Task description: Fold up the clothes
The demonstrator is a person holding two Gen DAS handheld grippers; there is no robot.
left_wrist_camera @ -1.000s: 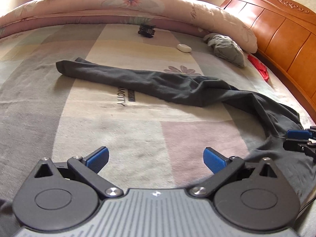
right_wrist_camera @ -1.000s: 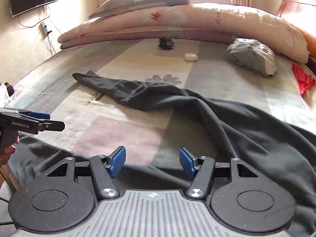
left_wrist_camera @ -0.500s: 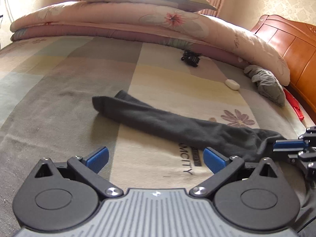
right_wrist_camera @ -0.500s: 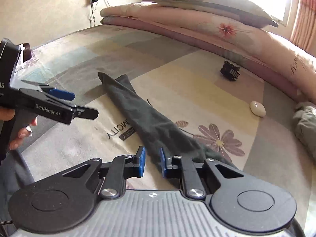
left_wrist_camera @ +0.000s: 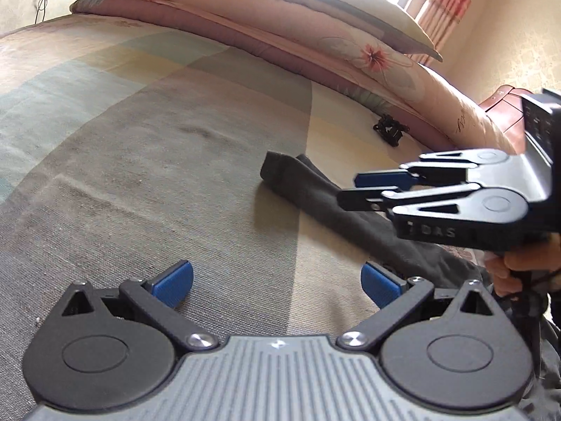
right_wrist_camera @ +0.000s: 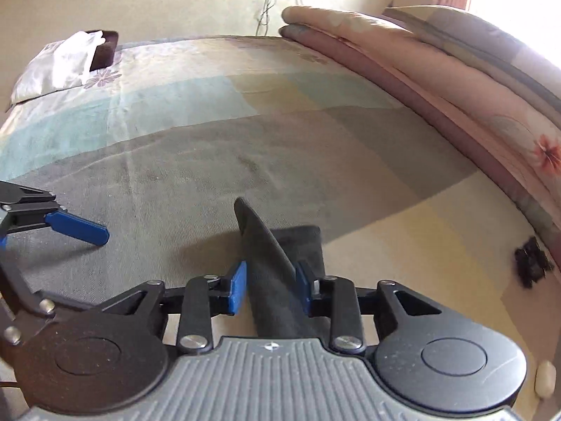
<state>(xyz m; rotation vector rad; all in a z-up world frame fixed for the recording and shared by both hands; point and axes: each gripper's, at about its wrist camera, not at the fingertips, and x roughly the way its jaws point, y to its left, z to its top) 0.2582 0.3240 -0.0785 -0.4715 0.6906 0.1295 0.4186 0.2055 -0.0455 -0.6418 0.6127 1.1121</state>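
Right gripper (right_wrist_camera: 269, 287), lower centre of its own view, jaws partly apart around a raised fold of the dark garment (right_wrist_camera: 270, 270); grip contact unclear. Left gripper (left_wrist_camera: 277, 280) spread wide, empty, low over the bedspread (left_wrist_camera: 140, 161). Garment runs from frame centre toward lower right in the left view.

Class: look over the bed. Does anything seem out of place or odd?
A small black clip-like object lies loose on the patchwork bedspread beside the folded pink quilt, apart from the dark grey garment. A small white oval object lies loose too.
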